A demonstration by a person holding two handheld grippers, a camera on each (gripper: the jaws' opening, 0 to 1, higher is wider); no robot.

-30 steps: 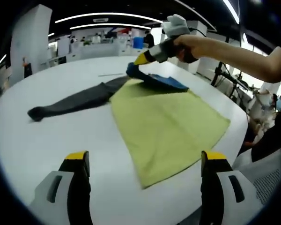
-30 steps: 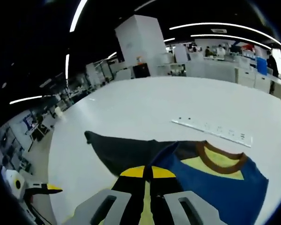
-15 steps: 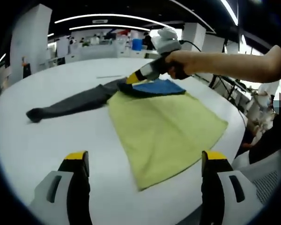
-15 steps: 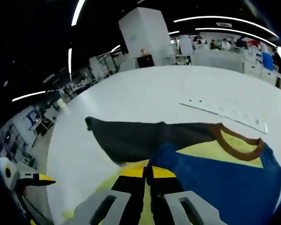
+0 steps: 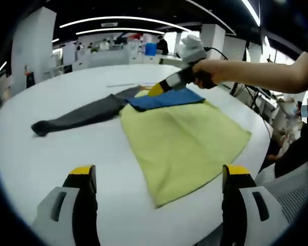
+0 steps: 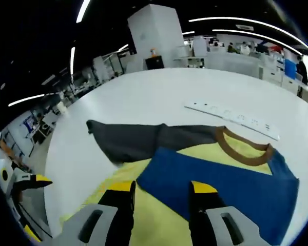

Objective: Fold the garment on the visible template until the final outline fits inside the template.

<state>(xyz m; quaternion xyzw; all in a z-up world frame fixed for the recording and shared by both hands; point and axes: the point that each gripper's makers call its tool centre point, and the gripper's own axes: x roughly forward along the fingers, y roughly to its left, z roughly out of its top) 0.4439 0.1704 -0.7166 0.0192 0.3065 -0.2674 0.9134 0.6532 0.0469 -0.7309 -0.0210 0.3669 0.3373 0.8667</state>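
The garment lies flat on the white table. It has a yellow-green body, a blue part folded onto the body's far end, and a grey sleeve stretched out to the left. In the right gripper view the blue part shows a brown collar, with the grey sleeve beyond it. My right gripper is open just above the blue edge with nothing between its jaws; a hand holds it at the fold. My left gripper stands wide open near the garment's near corner, holding nothing.
A long white strip lies on the table beyond the collar. The person's forearm reaches in from the right. The round table's edge runs close to the garment's right corner. Desks and a white pillar stand far behind.
My right gripper laid the blue part down onto the yellow-green body, opened and let it go. The left gripper has stayed where it was.
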